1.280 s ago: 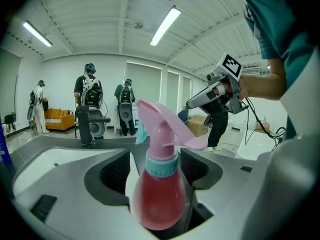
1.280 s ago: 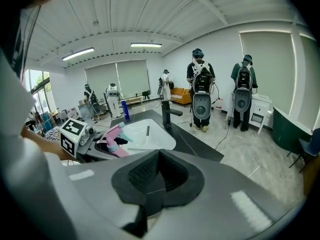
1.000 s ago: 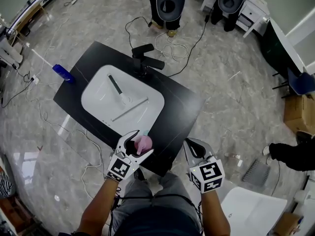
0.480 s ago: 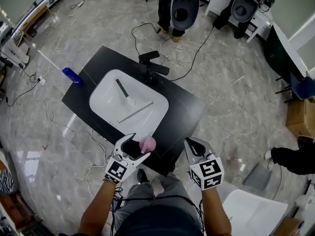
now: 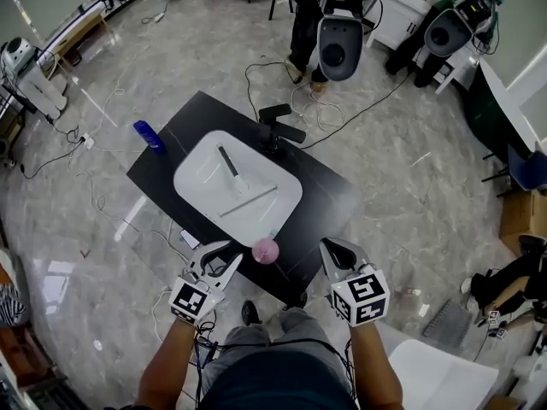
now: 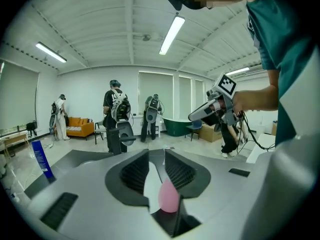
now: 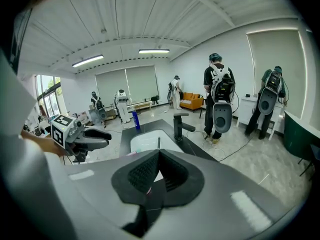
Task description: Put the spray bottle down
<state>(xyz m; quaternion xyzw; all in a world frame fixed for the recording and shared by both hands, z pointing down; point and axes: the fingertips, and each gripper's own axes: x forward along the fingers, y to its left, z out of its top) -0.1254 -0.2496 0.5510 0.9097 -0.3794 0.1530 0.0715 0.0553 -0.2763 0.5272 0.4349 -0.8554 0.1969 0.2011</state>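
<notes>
Pink spray bottle (image 5: 266, 250) stands on the black counter (image 5: 329, 199), just beside the sink (image 5: 190, 178). Left gripper (image 5: 224, 256) has just been closing, holding nothing. Right gripper (image 5: 333, 248) is squeezed shut, empty.

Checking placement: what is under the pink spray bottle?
The spray bottle stands on the black countertop beside the white basin's near corner; its base is covered from above, so rim overlap is unseen.
</notes>
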